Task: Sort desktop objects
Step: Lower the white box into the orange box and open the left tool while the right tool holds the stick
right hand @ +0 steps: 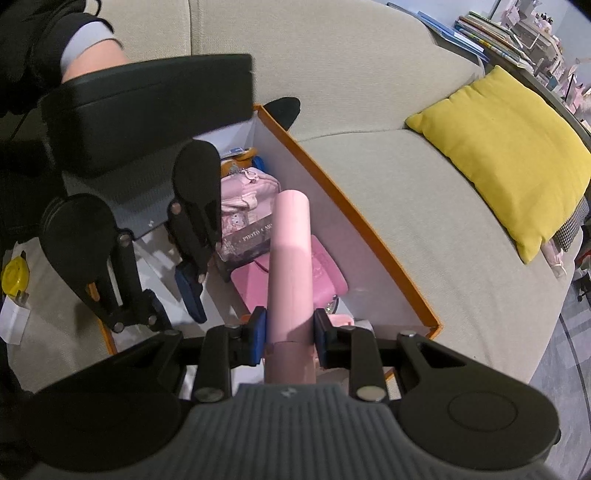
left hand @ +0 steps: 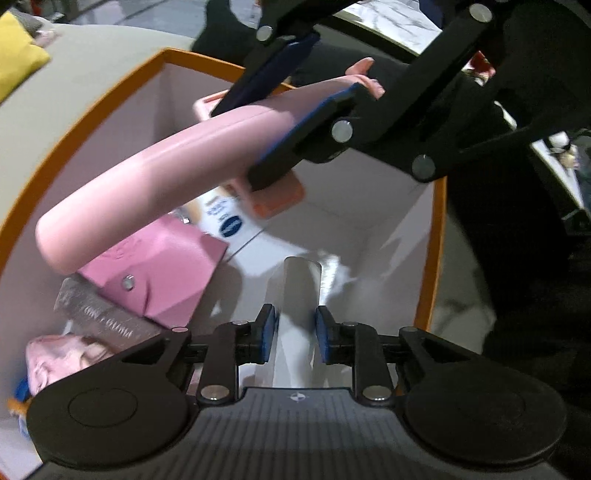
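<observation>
An orange-rimmed box (left hand: 92, 110) (right hand: 351, 210) with white walls sits on a beige sofa. Inside lie a pink snap wallet (left hand: 159, 269) (right hand: 325, 273), a grey photo-card box (left hand: 103, 317) (right hand: 251, 232), a pink plush pouch (left hand: 62, 354) (right hand: 247, 192) and a white card with a blue logo (left hand: 229, 221). My right gripper (left hand: 240, 144) (right hand: 290, 332) is shut on a long pink cylinder case (left hand: 147, 192) (right hand: 291, 251), held slanted over the box. My left gripper (left hand: 295, 336) (right hand: 171, 306) points down into the box, its blue pads against a grey-white tube (left hand: 301, 291). That tube is hidden in the right wrist view.
A yellow cushion (right hand: 509, 155) lies on the sofa (right hand: 369, 110) right of the box. A yellow tape measure (right hand: 14, 277) sits to the left. Books (right hand: 491, 33) are stacked far back. An orange-pink flat item (left hand: 280, 203) leans in the box. A person's sleeve (right hand: 85, 44) shows top left.
</observation>
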{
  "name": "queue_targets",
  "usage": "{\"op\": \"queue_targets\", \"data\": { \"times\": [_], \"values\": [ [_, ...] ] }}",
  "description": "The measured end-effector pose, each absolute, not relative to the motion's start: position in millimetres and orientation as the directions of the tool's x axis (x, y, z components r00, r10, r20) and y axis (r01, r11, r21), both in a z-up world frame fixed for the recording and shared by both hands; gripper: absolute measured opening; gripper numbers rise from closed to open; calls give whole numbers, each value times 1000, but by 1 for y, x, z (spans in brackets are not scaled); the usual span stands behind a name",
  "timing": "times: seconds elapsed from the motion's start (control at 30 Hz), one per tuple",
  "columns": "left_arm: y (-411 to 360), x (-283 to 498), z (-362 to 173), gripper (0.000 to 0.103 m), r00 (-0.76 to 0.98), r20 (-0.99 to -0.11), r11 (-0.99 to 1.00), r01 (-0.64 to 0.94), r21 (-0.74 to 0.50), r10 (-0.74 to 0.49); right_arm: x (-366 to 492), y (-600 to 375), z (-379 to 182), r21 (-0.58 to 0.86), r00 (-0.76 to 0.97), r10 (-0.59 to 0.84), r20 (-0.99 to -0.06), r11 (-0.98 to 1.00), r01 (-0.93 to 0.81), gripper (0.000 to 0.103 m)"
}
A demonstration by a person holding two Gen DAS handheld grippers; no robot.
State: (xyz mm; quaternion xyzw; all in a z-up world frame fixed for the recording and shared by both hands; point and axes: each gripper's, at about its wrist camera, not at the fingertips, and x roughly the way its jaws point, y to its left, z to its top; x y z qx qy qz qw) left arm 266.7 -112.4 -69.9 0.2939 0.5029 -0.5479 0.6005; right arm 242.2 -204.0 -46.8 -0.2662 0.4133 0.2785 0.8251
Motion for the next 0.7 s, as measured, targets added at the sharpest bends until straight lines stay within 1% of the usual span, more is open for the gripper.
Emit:
{"op": "queue_targets", "data": {
  "times": [0.07, 0.1, 0.17, 0.27, 0.33, 0.37, 0.4, 0.43, 0.47, 0.53, 0.57, 0.6, 0.63, 0.67, 0.7],
  "values": [
    [-115, 270, -69, 27, -84, -927, 239, 954, -181, -366, 243, -205, -47, -207, 500, 241, -831, 701, -682, 28],
    [-116, 271, -68, 31, -58, -929, 244, 957, -156, -365, 241, -204, -47, -206, 500, 243, -831, 701, -683, 28],
    [-116, 268, -65, 35, 0, -934, 240, 966, -92, -356, 240, -203, -46, -205, 497, 246, -832, 696, -688, 28],
    [-115, 259, -63, 37, 94, -939, 223, 975, 18, -331, 240, -203, -47, -205, 495, 248, -833, 693, -691, 28],
    [-113, 254, -63, 42, 149, -938, 223, 971, 80, -313, 240, -204, -47, -206, 495, 249, -832, 691, -694, 28],
    [-112, 254, -63, 49, 167, -937, 236, 967, 95, -307, 241, -204, -47, -206, 494, 249, -833, 688, -695, 28],
    [-102, 252, -63, 50, 185, -935, 259, 960, 106, -302, 241, -204, -47, -209, 492, 248, -835, 684, -699, 28],
    [-100, 251, -62, 47, 200, -933, 279, 953, 115, -301, 240, -203, -47, -213, 490, 244, -837, 680, -702, 28],
    [-100, 245, -59, 40, 224, -928, 284, 949, 138, -298, 240, -203, -48, -220, 489, 240, -838, 673, -707, 28],
    [-93, 234, -47, 39, 285, -912, 289, 936, 199, -296, 238, -202, -48, -234, 489, 235, -840, 655, -718, 28],
    [-87, 230, -42, 39, 298, -907, 303, 930, 206, -297, 237, -202, -48, -239, 488, 235, -840, 647, -724, 28],
    [-80, 224, -38, 36, 300, -907, 328, 924, 199, -295, 236, -201, -47, -243, 487, 236, -841, 641, -729, 28],
    [-93, 213, -38, 34, 304, -908, 359, 913, 192, -287, 236, -201, -47, -246, 487, 235, -841, 635, -732, 28],
    [-88, 209, -35, 30, 307, -912, 388, 903, 188, -274, 236, -200, -46, -251, 488, 233, -841, 631, -734, 28],
    [-81, 208, -35, 24, 312, -914, 410, 893, 188, -260, 235, -200, -46, -255, 489, 231, -841, 627, -736, 28]
  ]
}}
